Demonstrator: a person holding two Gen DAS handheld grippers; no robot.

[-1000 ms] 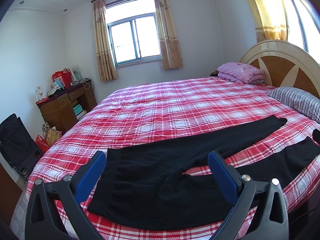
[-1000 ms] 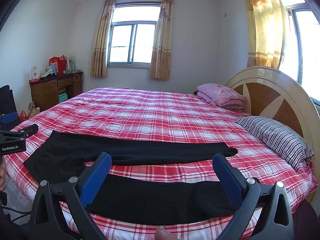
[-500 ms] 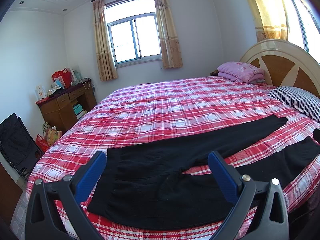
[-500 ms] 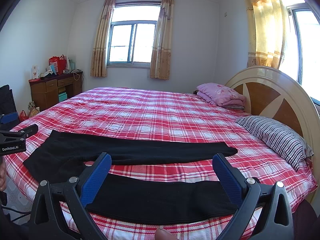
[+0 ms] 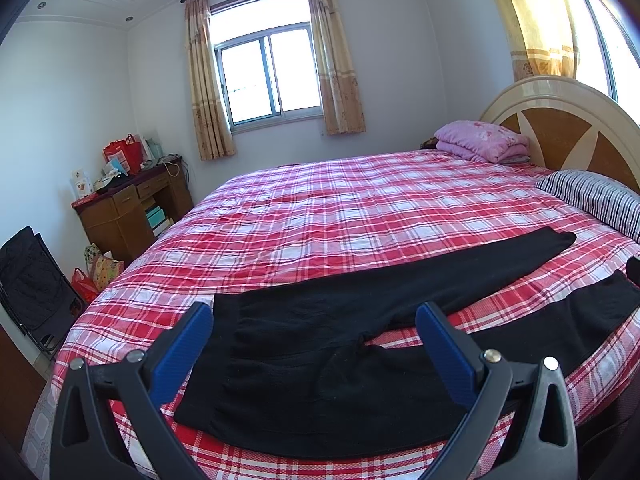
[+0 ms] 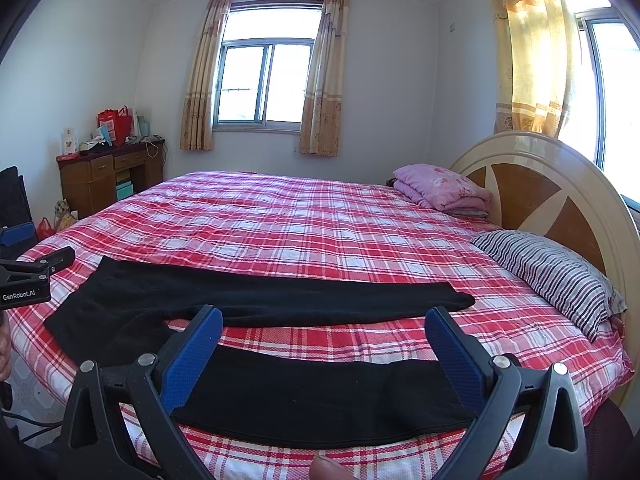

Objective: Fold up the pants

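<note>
Only the left wrist view shows the waist of the black pants [image 5: 320, 360]; the right wrist view shows both leg ends. The pants lie flat, legs spread apart, near the bed's [image 6: 320, 232] front edge. Left gripper [image 5: 316, 338] and right gripper [image 6: 324, 340] hover above, fingers [image 6: 192, 356] wide apart, grasping nothing.

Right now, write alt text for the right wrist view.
Black pants lie flat on a red plaid bed, legs apart, pointing right toward a striped pillow. The open right tongs hover over the near leg, holding nothing.
</note>
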